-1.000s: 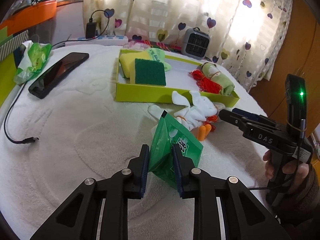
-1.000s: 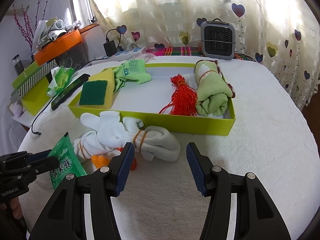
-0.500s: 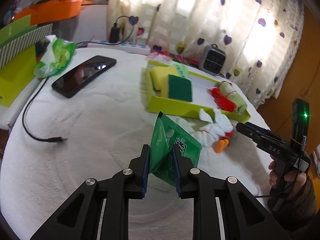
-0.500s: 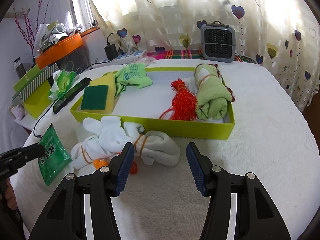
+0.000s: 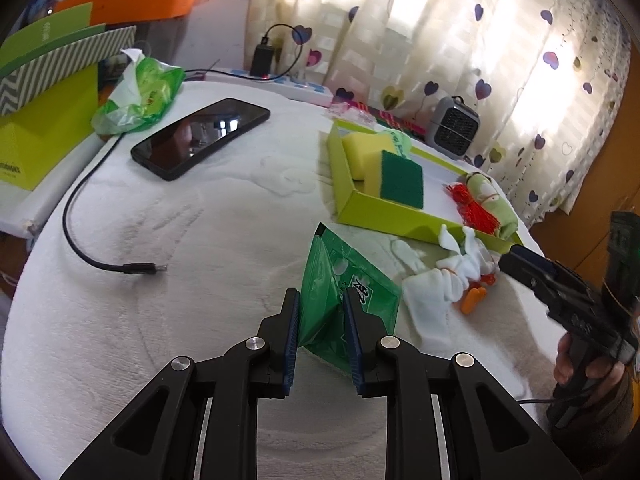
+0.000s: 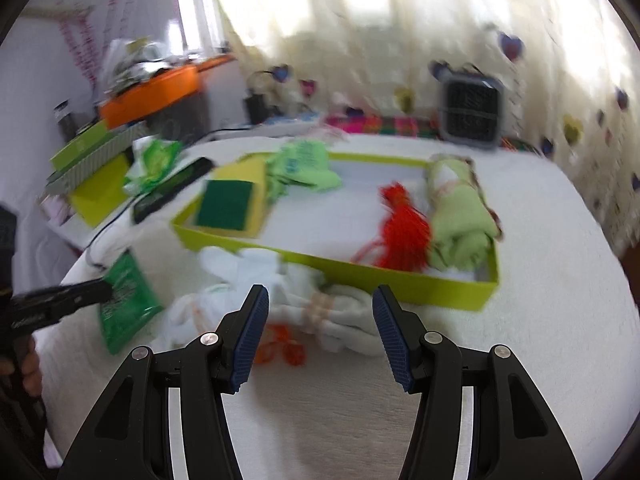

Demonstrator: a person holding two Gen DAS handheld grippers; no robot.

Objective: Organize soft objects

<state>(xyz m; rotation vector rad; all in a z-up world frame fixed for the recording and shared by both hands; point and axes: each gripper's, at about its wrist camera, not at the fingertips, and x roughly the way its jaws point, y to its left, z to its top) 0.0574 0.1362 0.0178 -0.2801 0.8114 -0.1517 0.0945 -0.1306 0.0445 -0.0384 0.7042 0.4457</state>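
Packet, green (image 5: 344, 300): soft sachet, being pinched between the blue pads of the left gripper (image 5: 322, 334), held upright off the white blanket (image 5: 160, 340), near the blanket's near edge and short of the tray's near-left corner.

Tray, lime green (image 5: 384, 216): sitting toward the blanket's far right side, already carrying a yellow-and-green sponge (image 5: 396, 176), a light green cloth (image 6: 308, 166), a red tassel (image 6: 404, 228) and a rolled green towel (image 6: 460, 220).

Bundle, white socks (image 6: 332, 304): lying on the blanket against the tray's near wall, something orange (image 6: 284, 352) showing beneath it; not yet stowed.

Right gripper (image 6: 320, 332): fingers standing well apart, empty, hovering just short of the sock bundle; its view is blurred.

Step in hand, by judgement: packet is travelling toward the tray. Next move is calling for carrying it over the near wall to the bare middle floor and parting the fingers there; the bundle would then be waiting for the right gripper.
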